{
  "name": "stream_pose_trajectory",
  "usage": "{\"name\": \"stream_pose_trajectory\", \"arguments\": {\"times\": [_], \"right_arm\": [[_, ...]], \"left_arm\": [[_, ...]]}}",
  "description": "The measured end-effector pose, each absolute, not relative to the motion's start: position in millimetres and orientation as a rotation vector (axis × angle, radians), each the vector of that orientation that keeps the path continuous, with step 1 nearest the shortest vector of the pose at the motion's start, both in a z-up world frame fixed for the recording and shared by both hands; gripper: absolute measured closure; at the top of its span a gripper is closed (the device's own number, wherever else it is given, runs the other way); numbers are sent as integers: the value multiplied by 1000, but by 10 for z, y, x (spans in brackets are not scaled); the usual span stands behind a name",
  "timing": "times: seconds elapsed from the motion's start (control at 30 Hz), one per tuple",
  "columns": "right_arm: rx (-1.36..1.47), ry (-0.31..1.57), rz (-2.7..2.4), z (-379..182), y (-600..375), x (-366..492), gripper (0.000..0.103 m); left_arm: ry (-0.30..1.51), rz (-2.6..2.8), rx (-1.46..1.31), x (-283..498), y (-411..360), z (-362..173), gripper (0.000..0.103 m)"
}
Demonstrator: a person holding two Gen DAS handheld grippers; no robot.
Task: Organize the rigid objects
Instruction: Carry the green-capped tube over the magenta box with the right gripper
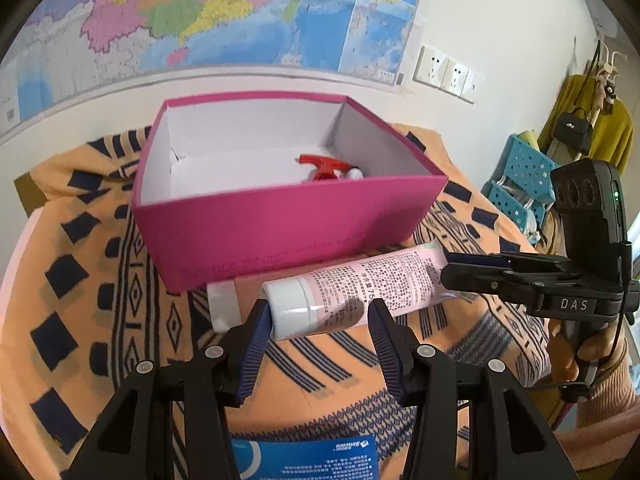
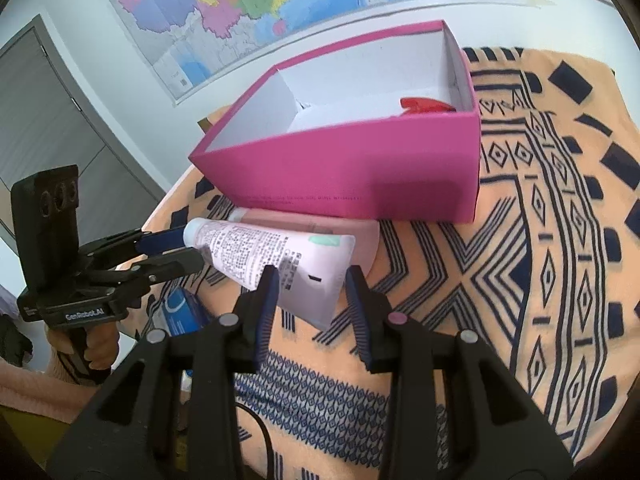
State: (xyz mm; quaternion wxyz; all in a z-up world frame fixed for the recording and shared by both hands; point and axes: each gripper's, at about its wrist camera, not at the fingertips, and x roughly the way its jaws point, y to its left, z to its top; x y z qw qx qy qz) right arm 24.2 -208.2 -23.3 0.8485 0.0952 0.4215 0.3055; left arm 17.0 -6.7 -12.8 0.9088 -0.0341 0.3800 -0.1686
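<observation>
**2 hand-held grippers at each end of pink tube, box behind**

Pale pink plastic squeeze tube with white screw cap and black print [image 1: 352,288] [image 2: 276,258] lies just in front of the magenta cardboard box with white interior [image 1: 280,224] [image 2: 360,184], on the table covered by an orange cloth with navy geometric pattern [image 1: 100,300] [image 2: 540,240].

Left hand-held gripper [image 1: 320,318] [image 2: 188,250]: blue-ribbed fingers apart, straddling the cap end; left pad touches or nearly touches the cap, right pad beside the tube body. Not clamped.

Right hand-held gripper [image 2: 312,280] [image 1: 444,272]: fingers apart on either side of the flat crimped end. Cannot tell if pads touch it.

A 2nd pinkish tube with white cap [image 1: 224,304] [image 2: 312,224] lies between the first tube and the box wall, mostly hidden.

Inside the box: red trigger-spray head on a white bottle [image 1: 328,166] [image 2: 426,105], near the right wall.

Blue printed carton [image 1: 308,458] [image 2: 180,312] sits at the near table edge. Coloured wall map [image 1: 240,12] [image 2: 248,4] hangs behind.
</observation>
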Motion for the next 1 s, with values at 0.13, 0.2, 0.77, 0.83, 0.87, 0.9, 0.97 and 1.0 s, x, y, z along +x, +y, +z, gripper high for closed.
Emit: {"name": "stream_pose_trajectory", "arguments": {"times": [0.13, 0.2, 0.77, 0.83, 0.87, 0.9, 0.97, 1.0], "right_arm": [[188, 858, 646, -121, -2052, 279, 65], [183, 845, 647, -73, -2040, 300, 65], [151, 750, 669, 258, -1941, 505, 64], [151, 744, 671, 279, -1936, 528, 64], [150, 740, 671, 293, -1929, 548, 64], [150, 738, 671, 302, -1925, 564, 64], [149, 733, 670, 321, -1913, 600, 64], [149, 730, 670, 331, -1905, 619, 64]], "left_arm": [[755, -343, -64, 194, -46, -27, 53], [743, -338, -61, 213, -28, 18, 53], [660, -304, -45, 390, 78, 308, 53], [651, -299, -43, 425, 89, 337, 53], [649, -297, -42, 441, 93, 342, 53], [645, -293, -40, 464, 98, 355, 53], [643, -289, -39, 498, 108, 366, 53], [641, -288, -39, 514, 113, 374, 53]]}}
